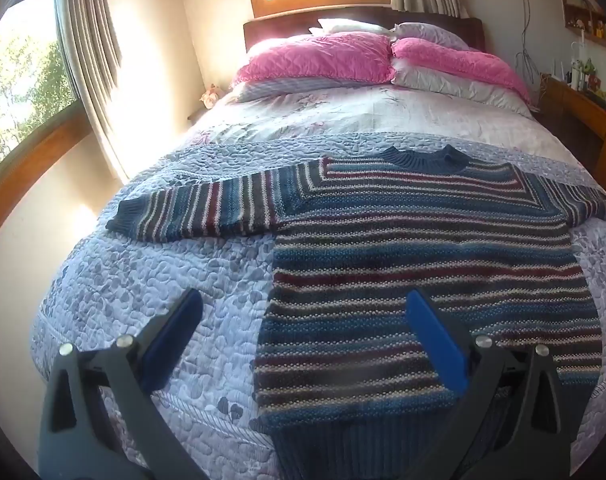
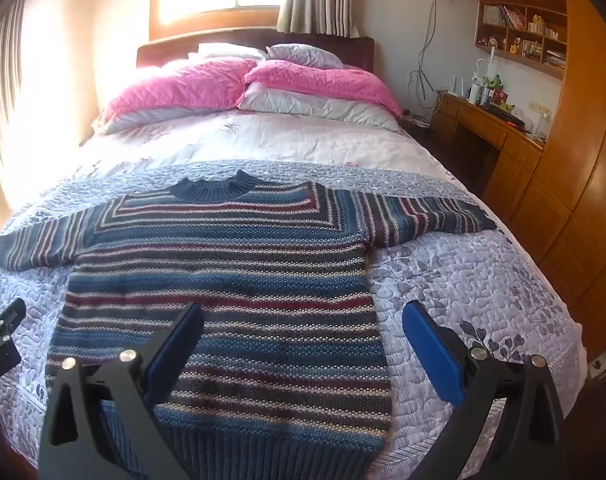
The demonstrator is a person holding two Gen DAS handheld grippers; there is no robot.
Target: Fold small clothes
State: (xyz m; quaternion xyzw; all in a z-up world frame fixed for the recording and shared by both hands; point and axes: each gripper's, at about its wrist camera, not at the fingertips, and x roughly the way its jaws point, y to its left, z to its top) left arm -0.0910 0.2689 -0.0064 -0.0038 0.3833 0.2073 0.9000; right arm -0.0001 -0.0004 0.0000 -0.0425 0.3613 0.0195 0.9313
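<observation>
Left wrist view has the left gripper (image 1: 303,320) hanging above the foot of the bed, blue pads spread wide apart and holding nothing. One pad sits over the quilt (image 1: 151,280), the other over the striped sweater (image 1: 423,248). The sweater lies flat on the quilt, face up — sleeves stretched out to both sides, dark ribbed collar pointing toward the pink pillows (image 1: 315,58), ribbed hem nearest the camera.

From the right wrist camera the right gripper (image 2: 303,322) is the same story, fingers wide apart and empty, straddling the sweater's (image 2: 223,272) right edge. The left gripper's (image 2: 3,340) dark tip pokes in at the left edge.
</observation>
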